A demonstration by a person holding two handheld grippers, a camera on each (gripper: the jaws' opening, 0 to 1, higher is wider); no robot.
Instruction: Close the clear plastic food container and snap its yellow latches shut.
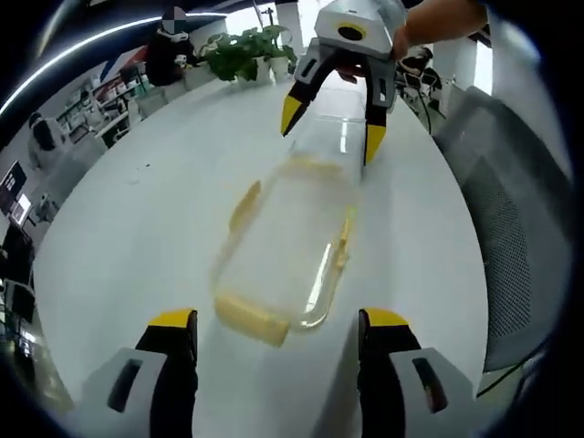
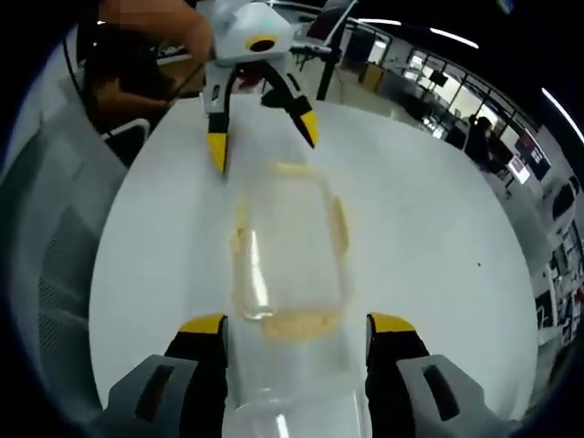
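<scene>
The clear plastic food container (image 1: pixel 285 245) lies flat on the white table (image 1: pixel 137 237), between the two grippers. Yellow latches (image 1: pixel 248 318) stick out at its near end, its far end and both long sides. In the right gripper view the container (image 2: pixel 290 246) is just ahead of my right gripper (image 2: pixel 297 327), which is open. A further clear plastic part (image 2: pixel 292 394) lies between its jaws; I cannot tell whether they touch it. My left gripper (image 1: pixel 278 327) is open just short of the container's near latch. The right gripper (image 1: pixel 330 128) stands open at the container's far end.
A person's hand (image 1: pixel 438 23) holds the right gripper. A grey chair (image 1: pixel 511 237) stands at the table's edge. Potted plants (image 1: pixel 251 50) sit at the far end of the table. People sit at desks (image 2: pixel 474 137) in the background.
</scene>
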